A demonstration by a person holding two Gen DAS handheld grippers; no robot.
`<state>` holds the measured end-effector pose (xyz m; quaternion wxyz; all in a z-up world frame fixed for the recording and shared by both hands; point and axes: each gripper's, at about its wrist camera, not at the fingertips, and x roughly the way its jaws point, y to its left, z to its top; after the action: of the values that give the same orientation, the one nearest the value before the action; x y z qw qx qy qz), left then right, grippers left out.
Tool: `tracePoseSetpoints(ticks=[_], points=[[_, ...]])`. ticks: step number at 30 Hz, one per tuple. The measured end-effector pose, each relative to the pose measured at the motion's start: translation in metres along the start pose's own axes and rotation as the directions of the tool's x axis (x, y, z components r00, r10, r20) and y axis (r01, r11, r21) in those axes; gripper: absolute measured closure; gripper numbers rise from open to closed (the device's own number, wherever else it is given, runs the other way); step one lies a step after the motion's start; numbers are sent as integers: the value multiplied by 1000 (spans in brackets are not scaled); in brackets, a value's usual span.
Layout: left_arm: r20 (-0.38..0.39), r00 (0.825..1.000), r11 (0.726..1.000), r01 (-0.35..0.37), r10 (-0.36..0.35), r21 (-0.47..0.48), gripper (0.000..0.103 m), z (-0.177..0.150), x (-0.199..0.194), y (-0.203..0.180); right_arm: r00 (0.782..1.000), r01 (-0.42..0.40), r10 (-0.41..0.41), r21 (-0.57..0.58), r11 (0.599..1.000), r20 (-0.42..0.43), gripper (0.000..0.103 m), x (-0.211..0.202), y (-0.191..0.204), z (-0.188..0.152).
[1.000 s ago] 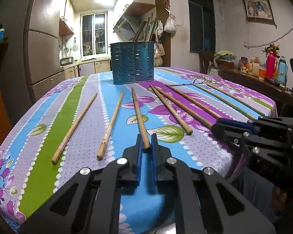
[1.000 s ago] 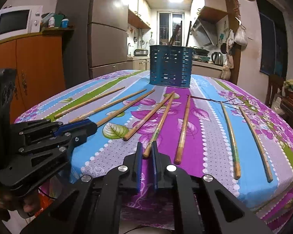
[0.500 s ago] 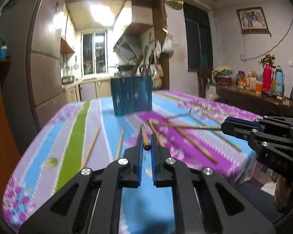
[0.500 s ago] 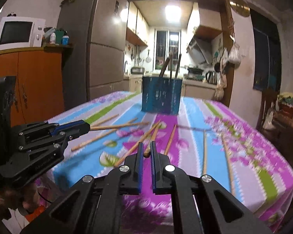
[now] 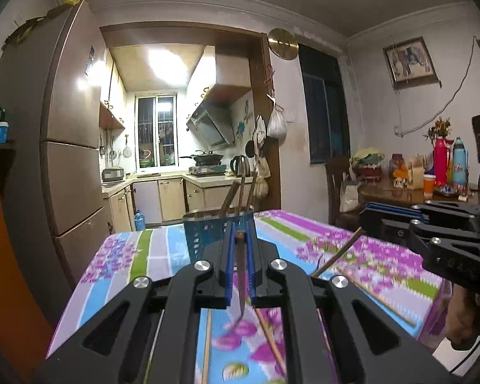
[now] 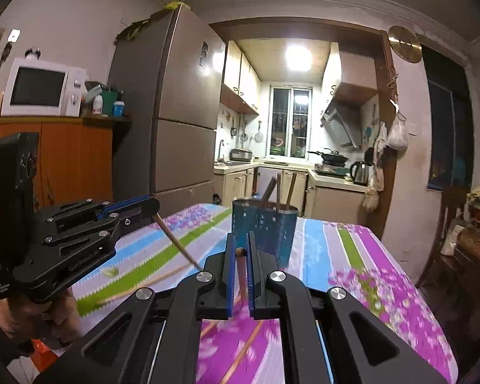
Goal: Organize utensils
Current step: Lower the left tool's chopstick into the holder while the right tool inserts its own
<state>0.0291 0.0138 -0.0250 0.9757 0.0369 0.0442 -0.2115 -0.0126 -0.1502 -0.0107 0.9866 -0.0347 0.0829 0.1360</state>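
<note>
Right now we hold one wooden chopstick in each gripper, both lifted off the table. Low in the centre of the left wrist view, our left gripper (image 5: pixel 240 267) has its blue-padded jaws closed to a narrow gap around a chopstick (image 5: pixel 241 272), whose blunt end shows at the fingertips while the thin end hangs down toward the floral tablecloth (image 5: pixel 121 262). At the right edge of that view, our right gripper (image 5: pixel 396 220) appears with its own chopstick (image 5: pixel 336 257) slanting down and to the left.

Seen from the right wrist, the right gripper (image 6: pixel 240 268) sits low in the centre of the frame, likewise closed tight on a chopstick (image 6: pixel 241 275) gripped near its thick end. At the left of that frame the left gripper (image 6: pixel 128 206) carries its chopstick (image 6: pixel 176 243), angled down toward the middle.

Just above our fingertips in both views stands the blue perforated utensil holder (image 6: pixel 265 227) on the table, with a few sticks leaning inside it. More loose chopsticks (image 5: pixel 268 336) lie blurred on the cloth beneath us.
</note>
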Motion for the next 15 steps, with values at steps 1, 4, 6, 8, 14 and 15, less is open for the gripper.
tracePoseSetpoints(ticks=[1, 4, 6, 8, 14, 15], points=[[-1, 1000, 1000, 3, -3, -2, 98, 3, 4, 1, 1000, -13, 13, 8, 1000, -6, 96, 6, -6, 5], [-8, 1000, 1000, 8, -8, -10, 98, 13, 16, 3, 999, -43, 43, 33, 999, -21, 96, 22, -21, 18], [-4, 1000, 1000, 7, -7, -9, 98, 21, 21, 5, 997, -65, 67, 61, 996, -35, 96, 33, -31, 28], [-3, 1000, 1000, 4, -4, -10, 98, 28, 24, 8, 996, -77, 81, 79, 994, -46, 96, 41, -39, 35], [-26, 1000, 1000, -1, 1, -9, 98, 50, 32, 14, 994, -90, 93, 62, 994, -59, 96, 56, -48, 69], [-26, 1000, 1000, 0, 0, -3, 98, 55, 32, 14, 994, -90, 93, 56, 994, -52, 96, 57, -50, 76]])
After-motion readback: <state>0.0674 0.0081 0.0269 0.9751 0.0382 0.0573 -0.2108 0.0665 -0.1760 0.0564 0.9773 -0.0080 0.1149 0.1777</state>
